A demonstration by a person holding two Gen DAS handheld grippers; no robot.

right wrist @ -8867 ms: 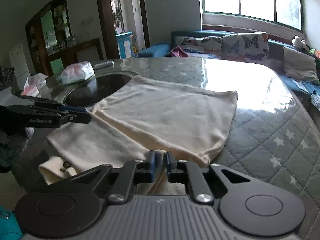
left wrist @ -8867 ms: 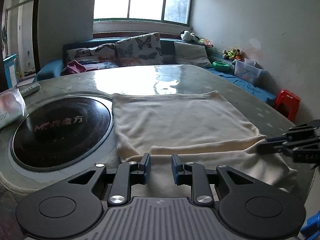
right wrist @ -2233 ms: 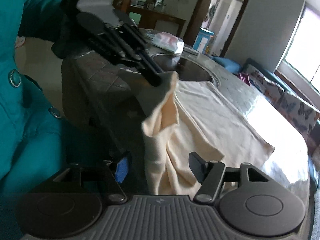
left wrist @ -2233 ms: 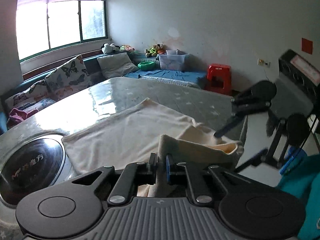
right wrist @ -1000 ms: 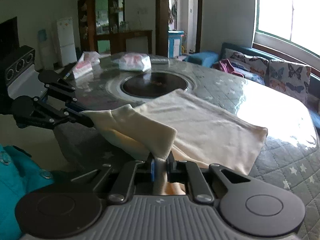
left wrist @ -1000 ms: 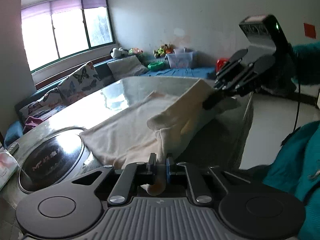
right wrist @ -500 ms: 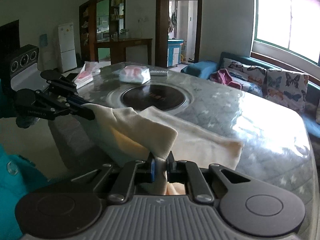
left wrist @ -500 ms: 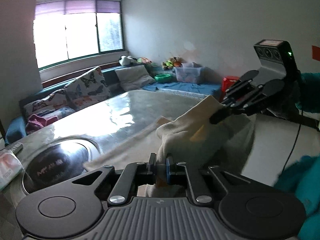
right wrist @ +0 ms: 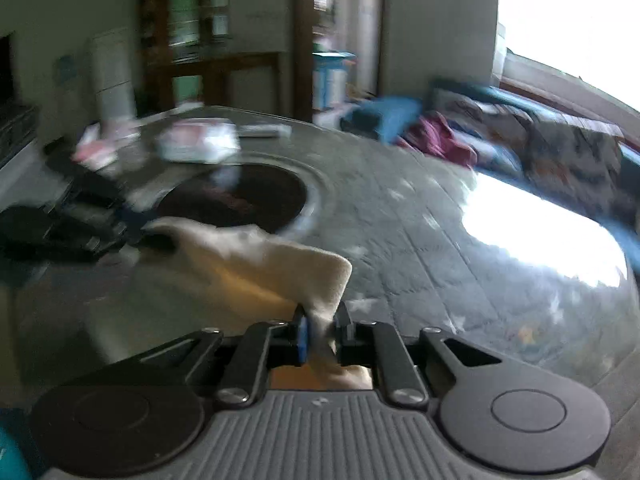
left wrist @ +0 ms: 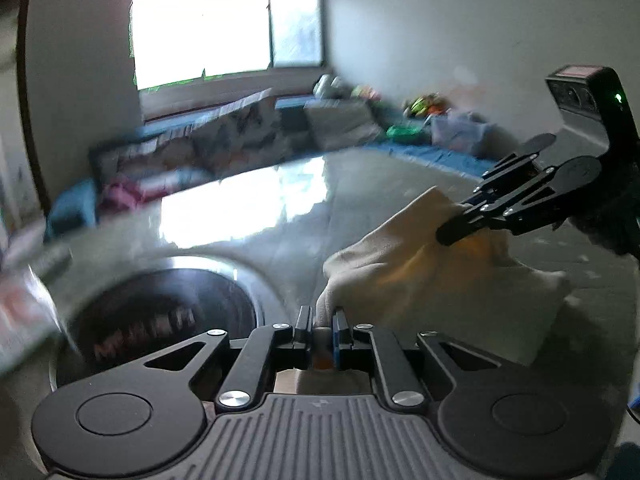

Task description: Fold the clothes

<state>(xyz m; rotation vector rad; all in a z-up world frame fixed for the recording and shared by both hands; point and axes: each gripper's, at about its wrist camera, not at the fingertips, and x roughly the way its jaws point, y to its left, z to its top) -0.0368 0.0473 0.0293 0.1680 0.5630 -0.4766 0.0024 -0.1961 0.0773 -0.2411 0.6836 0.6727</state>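
A cream garment (left wrist: pixel 420 256) hangs stretched between both grippers above the table. My left gripper (left wrist: pixel 322 330) is shut on one corner of it. The right gripper (left wrist: pixel 460 220) shows at the right of the left wrist view, clamped on the opposite corner. In the right wrist view my right gripper (right wrist: pixel 320 330) is shut on the cream garment (right wrist: pixel 280 268), and the left gripper (right wrist: pixel 100 228) appears blurred at the left, holding the far corner. The cloth's lower part is hidden below the grippers. Both views are motion-blurred.
The grey quilted table (left wrist: pixel 360 184) has a round black hotplate (left wrist: pixel 160 320) set into it. Tissue packets (right wrist: pixel 196 140) lie at its far edge. A sofa with cushions (left wrist: pixel 240 136) and a bright window (left wrist: pixel 224 28) stand behind. A teal sleeve (right wrist: pixel 12 452) shows at lower left.
Both grippers have lifted the garment off the table and swung forward over it; the cloth that lay spread on the table now hangs between them. The views have turned blurry from fast motion.
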